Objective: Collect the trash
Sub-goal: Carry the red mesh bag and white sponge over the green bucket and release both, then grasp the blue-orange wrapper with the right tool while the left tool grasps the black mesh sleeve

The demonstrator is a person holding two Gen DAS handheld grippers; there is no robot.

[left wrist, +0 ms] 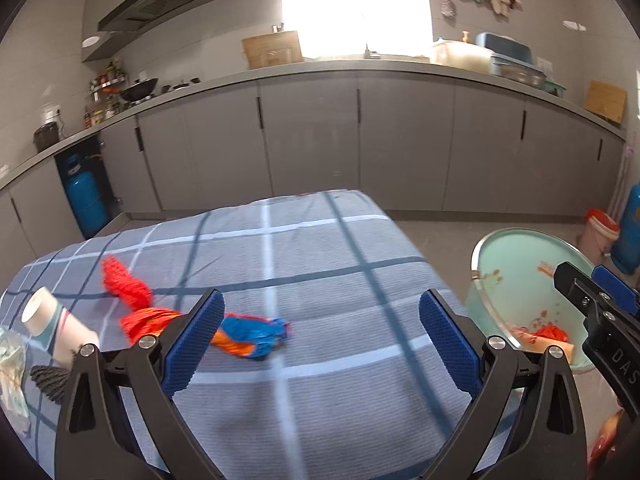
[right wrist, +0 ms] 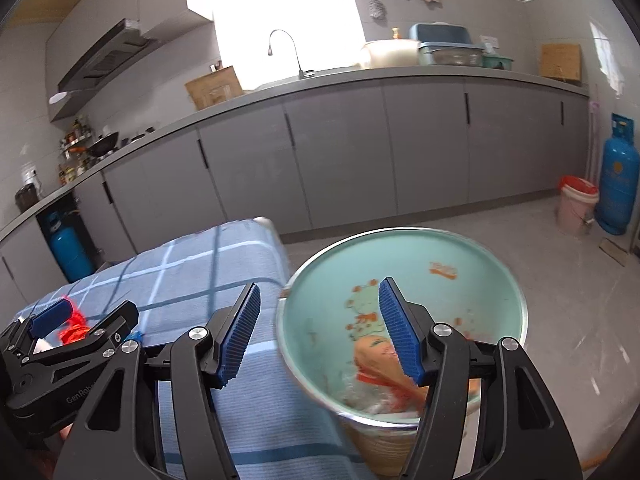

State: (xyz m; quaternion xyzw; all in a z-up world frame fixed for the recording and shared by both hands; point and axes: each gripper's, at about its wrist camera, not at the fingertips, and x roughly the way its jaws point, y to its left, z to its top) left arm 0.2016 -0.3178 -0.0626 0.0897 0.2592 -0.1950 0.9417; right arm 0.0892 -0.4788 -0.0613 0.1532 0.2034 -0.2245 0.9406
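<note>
Hovering over the plaid cloth [left wrist: 320, 280] that covers the table, the left gripper [left wrist: 320, 340] has its blue-padded jaws spread wide, with nothing between them. The landmark for everything is the pale green bin [right wrist: 400, 248], which stands on the floor right against the table's edge.

On the cloth, well away from the bin, the trash waits. A crumpled orange and blue wrapper [left wrist: 248, 334] lies just ahead of the left gripper's left finger, partly hidden behind it. On the far side of that wrapper from the bin sits a red crumpled scrap [left wrist: 124, 284], touching or nearly touching it. Farther still from the bin, a paper cup [left wrist: 56, 324] lies on its side near the cloth's edge, with a dark ridged piece [left wrist: 50, 380] and some crinkled clear plastic [left wrist: 12, 376] close by; what these two are I cannot tell.

Over the bin's open mouth hangs the right gripper [right wrist: 320, 332], its jaws also wide apart and holding nothing. Inside the bin, at the bottom, lies an orange wrapper [right wrist: 380, 360] among other bits of rubbish, a little blurred.

Beyond the bin, by the grey cabinets [right wrist: 360, 152], stand a pink bucket [right wrist: 576, 208] and a blue gas cylinder [right wrist: 618, 176].
</note>
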